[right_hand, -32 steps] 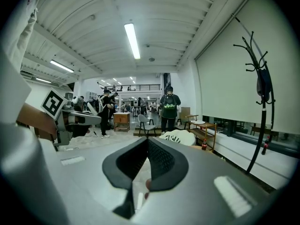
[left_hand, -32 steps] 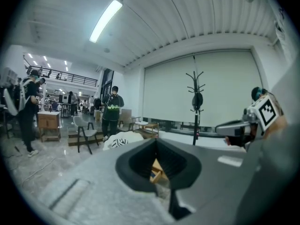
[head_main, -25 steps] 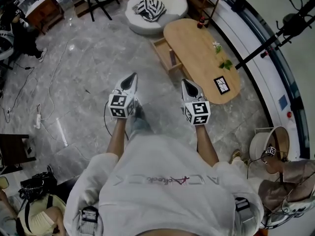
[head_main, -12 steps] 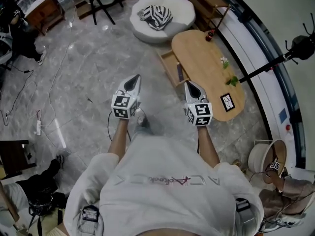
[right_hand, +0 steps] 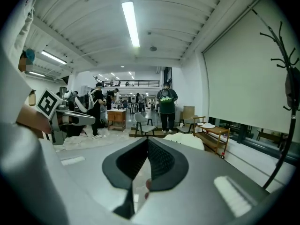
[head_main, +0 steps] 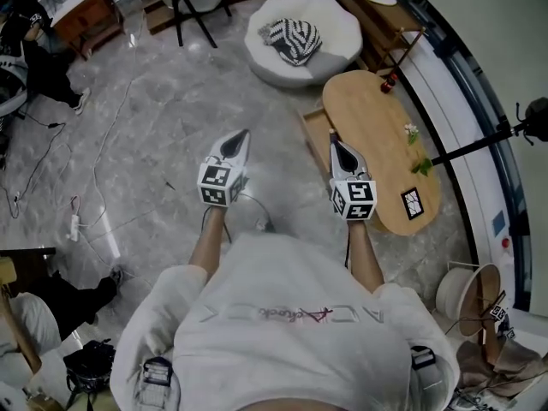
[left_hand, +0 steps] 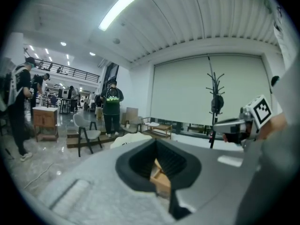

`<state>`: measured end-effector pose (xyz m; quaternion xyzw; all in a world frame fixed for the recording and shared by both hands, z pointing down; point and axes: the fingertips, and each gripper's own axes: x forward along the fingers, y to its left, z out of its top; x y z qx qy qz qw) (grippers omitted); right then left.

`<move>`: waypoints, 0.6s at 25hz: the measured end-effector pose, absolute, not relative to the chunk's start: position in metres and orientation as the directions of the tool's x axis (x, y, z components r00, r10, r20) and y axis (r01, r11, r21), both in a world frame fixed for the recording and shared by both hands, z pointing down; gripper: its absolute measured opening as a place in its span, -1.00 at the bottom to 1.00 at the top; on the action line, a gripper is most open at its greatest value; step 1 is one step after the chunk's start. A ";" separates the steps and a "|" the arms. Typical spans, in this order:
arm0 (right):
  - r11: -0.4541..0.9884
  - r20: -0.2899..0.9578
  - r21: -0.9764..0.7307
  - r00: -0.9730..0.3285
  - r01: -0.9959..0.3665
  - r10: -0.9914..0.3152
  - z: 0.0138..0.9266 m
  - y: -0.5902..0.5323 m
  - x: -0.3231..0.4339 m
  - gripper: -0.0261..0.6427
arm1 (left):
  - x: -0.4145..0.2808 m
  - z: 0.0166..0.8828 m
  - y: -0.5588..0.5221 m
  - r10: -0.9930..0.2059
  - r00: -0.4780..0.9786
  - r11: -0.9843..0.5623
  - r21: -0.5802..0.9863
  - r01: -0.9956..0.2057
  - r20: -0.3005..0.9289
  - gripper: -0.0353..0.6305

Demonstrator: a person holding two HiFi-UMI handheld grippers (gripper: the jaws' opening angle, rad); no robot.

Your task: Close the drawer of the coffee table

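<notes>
Marble floor (head_main: 145,118) lies wide and mostly bare on the left. Near its right side stands the oval wooden coffee table (head_main: 385,135), whose drawer (head_main: 315,128) is still pulled out from the long edge facing that open floor. Over the last second the table and drawer have drawn closer and slid rightward in the head view. The right tool (head_main: 336,144) now overlaps the drawer's front corner, where a moment ago it was well short of it. I judge this to be the approach nearly done, with the push itself not yet begun. Both tools are pinched fully together and carry nothing. The left tool (head_main: 240,137) hangs over bare floor beside the drawer, which shows as a slice of wood through its tips in the left gripper view. Room to move is good on the floor side. A white pouf (head_main: 342,32) crowds the table's far end, a coat stand (head_main: 479,148) leans over its far long edge, and a power strip (head_main: 75,227) lies well off to the left.
</notes>
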<state>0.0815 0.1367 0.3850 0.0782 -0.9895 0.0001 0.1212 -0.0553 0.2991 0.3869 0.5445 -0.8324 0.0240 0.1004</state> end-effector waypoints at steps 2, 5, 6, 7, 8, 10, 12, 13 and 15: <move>0.988 0.241 0.019 -0.958 -0.156 -0.156 0.385 0.141 0.062 -0.91 | -0.075 0.388 0.303 -0.902 -0.384 0.404 0.071 -0.912 0.199 -0.90; 0.986 0.243 0.018 -0.956 -0.164 -0.163 0.386 0.146 0.036 -0.91 | -0.100 0.390 0.307 -0.906 -0.373 0.393 0.070 -0.917 0.202 -0.90; 0.986 0.244 0.018 -0.955 -0.167 -0.166 0.387 0.148 0.029 -0.91 | -0.107 0.390 0.308 -0.907 -0.369 0.389 0.069 -0.919 0.202 -0.90; 0.985 0.245 0.018 -0.954 -0.170 -0.170 0.387 0.149 0.024 -0.91 | -0.113 0.391 0.309 -0.909 -0.365 0.385 0.068 -0.921 0.203 -0.90; 0.985 0.246 0.019 -0.954 -0.173 -0.173 0.388 0.150 0.020 -0.91 | -0.118 0.391 0.309 -0.910 -0.361 0.381 0.067 -0.922 0.202 -0.90; 0.984 0.252 0.020 -0.951 -0.179 -0.179 0.391 0.152 0.014 -0.91 | -0.126 0.394 0.308 -0.913 -0.354 0.374 0.073 -0.925 0.202 -0.90; 0.982 0.263 0.021 -0.947 -0.185 -0.184 0.395 0.153 0.010 -0.91 | -0.132 0.398 0.306 -0.916 -0.344 0.367 0.082 -0.927 0.205 -0.90; 0.982 0.269 0.021 -0.945 -0.188 -0.187 0.398 0.152 0.009 -0.91 | -0.134 0.400 0.304 -0.918 -0.339 0.362 0.086 -0.928 0.207 -0.90; 0.981 0.278 0.020 -0.941 -0.195 -0.192 0.403 0.150 0.008 -0.91 | -0.135 0.405 0.299 -0.920 -0.328 0.353 0.092 -0.931 0.213 -0.90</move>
